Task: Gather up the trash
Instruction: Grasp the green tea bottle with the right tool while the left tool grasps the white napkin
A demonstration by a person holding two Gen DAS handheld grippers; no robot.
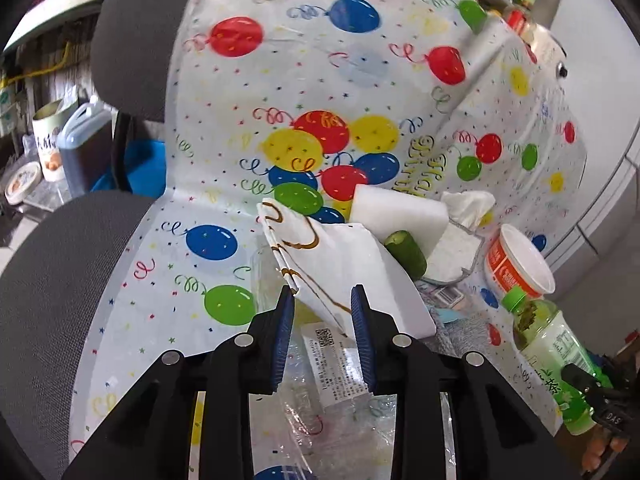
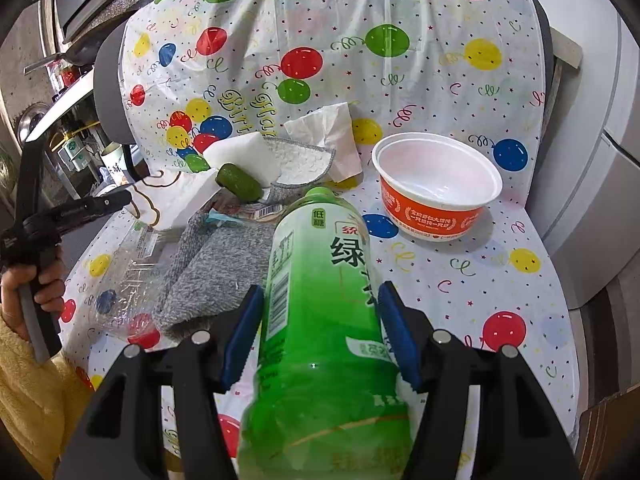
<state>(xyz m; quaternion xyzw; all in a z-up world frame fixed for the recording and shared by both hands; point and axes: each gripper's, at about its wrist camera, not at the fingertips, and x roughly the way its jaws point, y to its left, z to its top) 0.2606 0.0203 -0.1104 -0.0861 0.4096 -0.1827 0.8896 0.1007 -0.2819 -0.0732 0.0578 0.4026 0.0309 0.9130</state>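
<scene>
My right gripper (image 2: 320, 304) is shut on a green tea bottle (image 2: 320, 320) and holds it above the balloon-print cloth; the bottle also shows in the left wrist view (image 1: 552, 344). My left gripper (image 1: 322, 300) is open, its blue pads on either side of the corner of a white folded napkin with brown swirls (image 1: 340, 268). A clear plastic wrapper with a label (image 1: 332, 368) lies below it. An orange and white paper bowl (image 2: 436, 184) stands empty at right. A cucumber piece (image 2: 238, 182), white foam block (image 2: 244, 156) and crumpled tissue (image 2: 328, 128) lie behind.
All lies on a chair seat covered by a balloon-print plastic cloth (image 2: 480, 260). A grey towel (image 2: 216, 272) and a white cloth with grey trim (image 2: 304, 160) lie mid-seat. Kitchen clutter (image 1: 52, 148) stands to the left of the chair.
</scene>
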